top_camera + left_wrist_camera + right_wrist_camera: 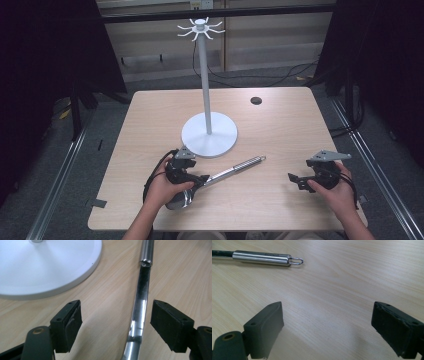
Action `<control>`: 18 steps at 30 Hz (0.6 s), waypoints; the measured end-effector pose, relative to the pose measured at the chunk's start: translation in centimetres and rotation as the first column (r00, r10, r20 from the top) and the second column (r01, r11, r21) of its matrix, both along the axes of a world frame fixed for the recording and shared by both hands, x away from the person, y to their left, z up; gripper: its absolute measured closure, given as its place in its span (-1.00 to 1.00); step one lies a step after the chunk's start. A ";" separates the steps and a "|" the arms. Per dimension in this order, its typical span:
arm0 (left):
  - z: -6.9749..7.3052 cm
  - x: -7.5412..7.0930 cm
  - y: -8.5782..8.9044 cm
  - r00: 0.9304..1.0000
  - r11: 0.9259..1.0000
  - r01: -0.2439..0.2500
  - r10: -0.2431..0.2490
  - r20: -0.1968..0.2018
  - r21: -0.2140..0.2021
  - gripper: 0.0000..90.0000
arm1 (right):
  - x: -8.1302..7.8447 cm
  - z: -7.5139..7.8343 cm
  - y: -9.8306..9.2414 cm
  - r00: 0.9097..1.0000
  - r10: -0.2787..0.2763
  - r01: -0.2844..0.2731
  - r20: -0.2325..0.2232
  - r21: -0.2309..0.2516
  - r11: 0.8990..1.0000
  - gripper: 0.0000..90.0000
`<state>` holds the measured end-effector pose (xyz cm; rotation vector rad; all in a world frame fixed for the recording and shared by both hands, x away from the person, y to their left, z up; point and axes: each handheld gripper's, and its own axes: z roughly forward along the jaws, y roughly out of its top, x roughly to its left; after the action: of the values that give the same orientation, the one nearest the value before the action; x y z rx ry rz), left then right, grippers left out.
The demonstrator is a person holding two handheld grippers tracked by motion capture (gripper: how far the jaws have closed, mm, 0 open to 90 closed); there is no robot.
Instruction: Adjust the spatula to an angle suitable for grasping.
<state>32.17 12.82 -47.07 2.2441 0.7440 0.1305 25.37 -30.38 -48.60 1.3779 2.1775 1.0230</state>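
A long steel utensil [235,169] lies slantwise on the wooden table [280,125], its handle end with a wire loop [297,261] pointing right. Its shiny bowl end [180,200] sits under the person's left hand. My left gripper [202,180] is open and straddles the shaft [140,307], which runs closer to the right-hand jaw without touching either pad. A white stand [205,75] with hooks on top rises from a round base [45,265] just beyond. My right gripper [294,179] is open over bare wood [327,315], with the handle [262,257] farther off.
A small black disc [256,100] lies on the table's far right part. Dark curtains flank both sides, and cables run across the floor behind the table. The stand's base [209,135] takes up the table's middle.
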 end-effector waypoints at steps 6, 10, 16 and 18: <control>0.3 -0.6 -1.3 0.998 0.999 0.052 -0.052 -0.026 0.017 -0.25 | 0.0 0.0 -0.1 1.000 0.000 0.000 0.004 0.004 1.000 -0.77; 0.3 -0.8 -2.2 0.996 0.996 0.085 -0.084 -0.036 0.034 -0.02 | 0.0 0.0 -0.2 1.000 0.000 0.000 0.001 0.004 1.000 -0.77; 0.2 -1.0 -3.1 0.990 0.993 0.119 -0.117 -0.081 0.024 0.50 | -0.1 0.0 -0.1 1.000 0.002 -0.002 -0.004 0.009 1.000 -0.77; 0.3 -1.0 -3.3 0.989 0.991 0.132 -0.130 -0.076 0.026 0.64 | -0.1 -0.1 -0.1 1.000 0.003 -0.003 -0.005 0.006 1.000 -0.77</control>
<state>31.17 9.54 -46.77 2.3307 0.6350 -0.0049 25.22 -30.49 -48.69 1.3822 2.1826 1.0291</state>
